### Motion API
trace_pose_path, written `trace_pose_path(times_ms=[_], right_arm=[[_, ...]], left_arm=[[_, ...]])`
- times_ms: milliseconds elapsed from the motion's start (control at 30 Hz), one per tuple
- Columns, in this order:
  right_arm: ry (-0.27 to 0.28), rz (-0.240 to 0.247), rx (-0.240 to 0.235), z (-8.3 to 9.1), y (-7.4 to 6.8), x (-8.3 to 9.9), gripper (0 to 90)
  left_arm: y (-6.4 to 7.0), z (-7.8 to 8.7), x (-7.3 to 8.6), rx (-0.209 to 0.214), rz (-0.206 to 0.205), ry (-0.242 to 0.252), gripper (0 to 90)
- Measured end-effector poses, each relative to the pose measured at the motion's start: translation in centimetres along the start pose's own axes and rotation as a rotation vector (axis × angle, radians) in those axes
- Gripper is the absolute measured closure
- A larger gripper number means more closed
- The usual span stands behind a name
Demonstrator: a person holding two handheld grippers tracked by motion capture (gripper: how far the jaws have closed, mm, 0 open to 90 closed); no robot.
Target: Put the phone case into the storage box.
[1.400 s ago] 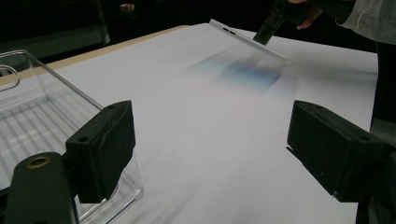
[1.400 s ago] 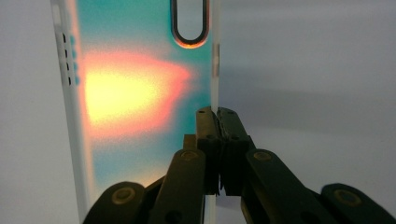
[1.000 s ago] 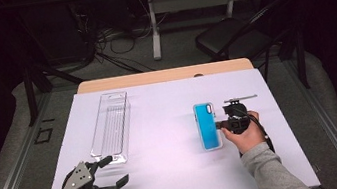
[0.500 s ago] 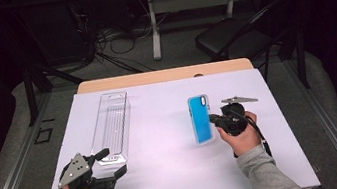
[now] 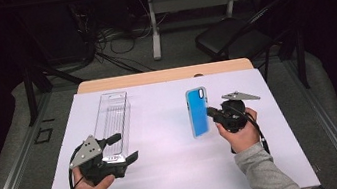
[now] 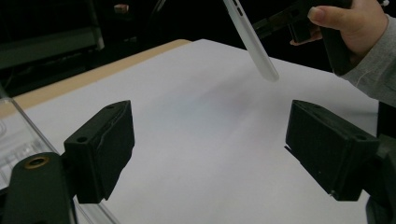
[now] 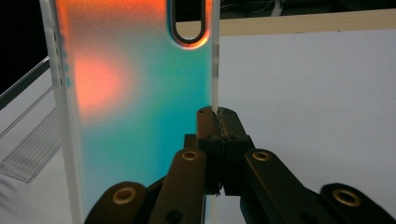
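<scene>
The right gripper (image 7: 215, 122) has its jaws pinched tight on the long edge of a blue phone case (image 5: 198, 112), which is lifted clear of the white table sheet (image 5: 174, 149) and stands almost upright, camera cutout at the top, right of the table's middle. The left gripper (image 5: 120, 148) sits at the near left with its jaws spread wide and holding nothing, just beside the near end of a clear plastic tray (image 5: 112, 117).

White paper sheet (image 5: 177, 164) covers the light wooden table (image 5: 163, 75). Clear plastic packaging tray (image 5: 113, 118) lies on the sheet's left side. Black folding chair (image 5: 229, 37) and tangled black cables (image 5: 114, 47) on the floor behind.
</scene>
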State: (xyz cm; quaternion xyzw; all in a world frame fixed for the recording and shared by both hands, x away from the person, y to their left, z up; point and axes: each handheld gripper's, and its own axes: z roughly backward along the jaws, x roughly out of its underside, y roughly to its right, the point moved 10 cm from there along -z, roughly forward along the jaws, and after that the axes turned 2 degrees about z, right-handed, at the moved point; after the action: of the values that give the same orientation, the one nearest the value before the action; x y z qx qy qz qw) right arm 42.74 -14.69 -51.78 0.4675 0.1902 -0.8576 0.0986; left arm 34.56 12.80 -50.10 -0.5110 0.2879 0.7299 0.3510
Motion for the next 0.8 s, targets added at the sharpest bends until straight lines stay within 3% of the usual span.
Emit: trace_pose_path(times_ms=[300,367,633,800], right_arm=[[0.05,0.016,0.005,0.2,-0.3,-0.9,89.4],[0.064,0.026,0.006,0.3,-0.5,-1.0,89.4],[0.102,0.047,0.011,0.5,-1.4,-1.0,89.4],[0.129,0.068,0.012,0.6,-2.0,-0.9,89.3]], left_arm=[[0.7,-1.9,-2.3,-0.013,-0.046,-0.004,24.6],[0.6,-2.6,-2.5,-0.022,-0.043,-0.034,26.6],[1.4,-4.7,-3.3,0.005,-0.029,-0.043,27.9],[1.5,-5.9,-3.6,0.017,0.006,-0.045,32.5]])
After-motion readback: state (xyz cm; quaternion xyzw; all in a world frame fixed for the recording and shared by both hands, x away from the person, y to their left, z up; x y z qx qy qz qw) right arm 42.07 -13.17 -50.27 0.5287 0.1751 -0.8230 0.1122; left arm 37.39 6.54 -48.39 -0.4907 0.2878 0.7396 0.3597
